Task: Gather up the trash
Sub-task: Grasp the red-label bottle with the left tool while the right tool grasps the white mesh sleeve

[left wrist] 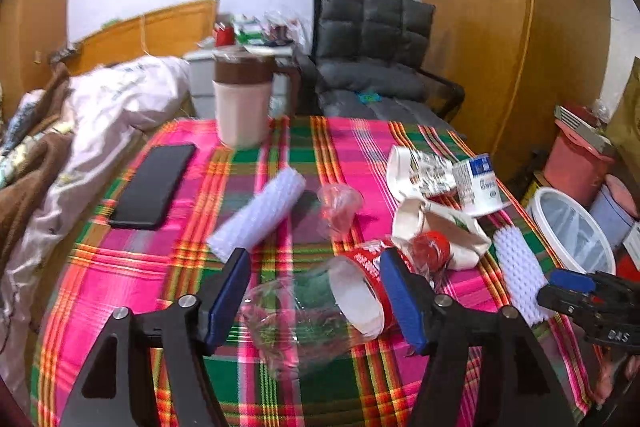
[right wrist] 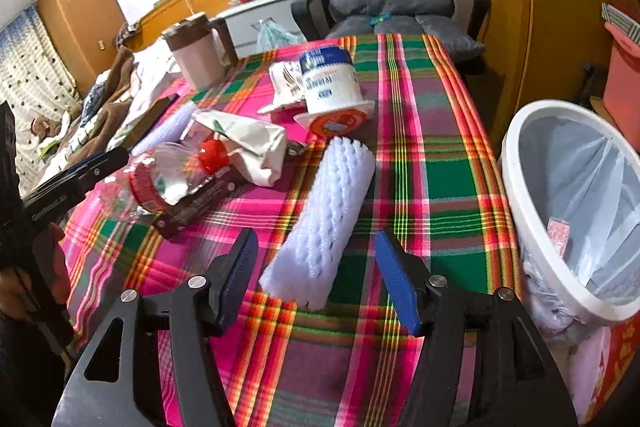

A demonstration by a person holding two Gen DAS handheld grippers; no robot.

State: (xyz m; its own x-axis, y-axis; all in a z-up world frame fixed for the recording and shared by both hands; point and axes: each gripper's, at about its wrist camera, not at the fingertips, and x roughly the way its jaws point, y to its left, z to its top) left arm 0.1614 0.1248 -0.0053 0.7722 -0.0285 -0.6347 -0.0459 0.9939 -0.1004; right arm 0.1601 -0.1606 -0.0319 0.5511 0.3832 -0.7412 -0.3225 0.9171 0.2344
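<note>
Trash lies on a plaid-covered table [left wrist: 132, 259]. My left gripper [left wrist: 316, 291] is open, its jaws on either side of a crushed clear plastic bottle [left wrist: 316, 311] with a red label. My right gripper [right wrist: 316, 275] is open around the near end of a white foam net sleeve [right wrist: 324, 215]. A second foam sleeve [left wrist: 258, 213], a clear plastic wrap [left wrist: 338, 205], a white crumpled bag [left wrist: 440, 227] and a blue-white yogurt cup [right wrist: 330, 83] lie farther back. The white trash bin [right wrist: 576, 211] with a liner stands off the table's right edge.
A black phone [left wrist: 154, 185] and a pink jug with a brown lid [left wrist: 242, 99] sit at the table's left and back. A bed with bedding lies left. A grey chair [left wrist: 372, 55] stands behind the table. A wooden wardrobe and red bins are at the right.
</note>
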